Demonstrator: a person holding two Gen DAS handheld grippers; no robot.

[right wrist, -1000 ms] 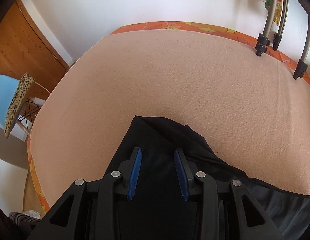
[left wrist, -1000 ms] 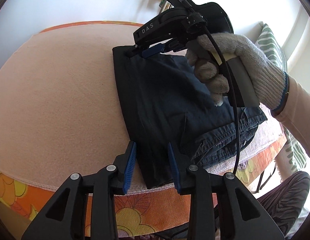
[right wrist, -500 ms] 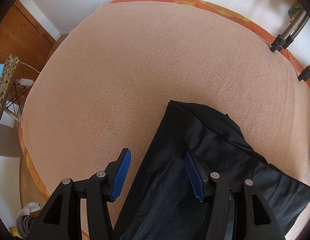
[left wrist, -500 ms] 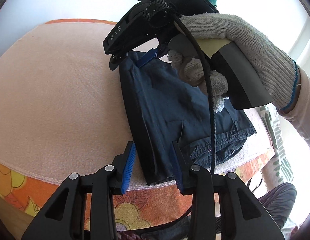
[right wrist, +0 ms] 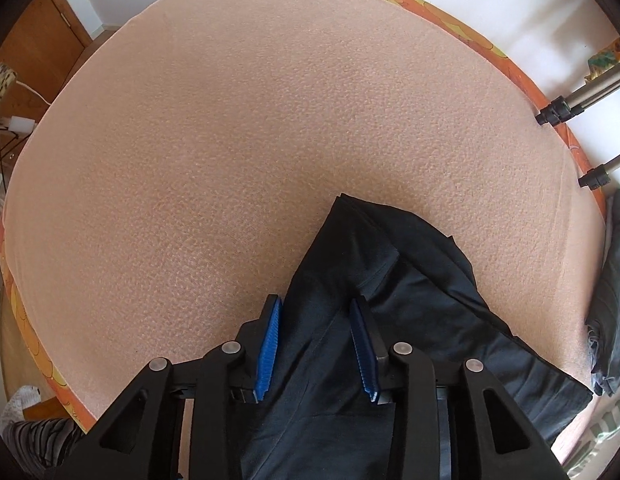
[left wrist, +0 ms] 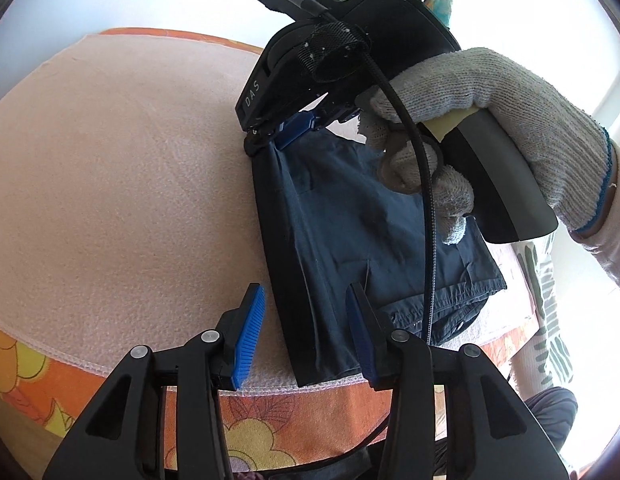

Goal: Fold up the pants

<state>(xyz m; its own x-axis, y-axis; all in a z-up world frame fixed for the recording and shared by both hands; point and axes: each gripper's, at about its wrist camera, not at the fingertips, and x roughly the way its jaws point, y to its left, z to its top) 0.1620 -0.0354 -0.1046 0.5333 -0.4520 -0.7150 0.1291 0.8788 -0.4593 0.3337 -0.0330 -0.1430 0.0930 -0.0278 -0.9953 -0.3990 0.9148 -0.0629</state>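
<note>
Dark navy pants (left wrist: 350, 232) lie folded on the peach blanket (left wrist: 129, 200), waistband toward the near right. My left gripper (left wrist: 305, 336) hovers at the near folded corner. Its jaws are opening; the fold lies between them and the left pad stands clear of it. A gloved hand (left wrist: 490, 112) holds my right gripper (left wrist: 287, 134) pointing down at the far corner. In the right wrist view the right gripper (right wrist: 316, 346) has its jaws closing on the pants (right wrist: 390, 280). The cloth fills the gap between its pads and looks gathered.
The bed's orange flowered edge (left wrist: 269, 416) runs just below my left gripper. Tripod legs (right wrist: 566, 108) stand at the far right of the bed, and another dark garment (right wrist: 614, 280) lies at its right edge. A chair (right wrist: 1, 84) stands beyond the left side.
The right jaws spread wide, shifted along the pants' corner, then narrowed onto the cloth. The left jaws widened a little. The right gripper and gloved hand now loom nearer in the left wrist view.
</note>
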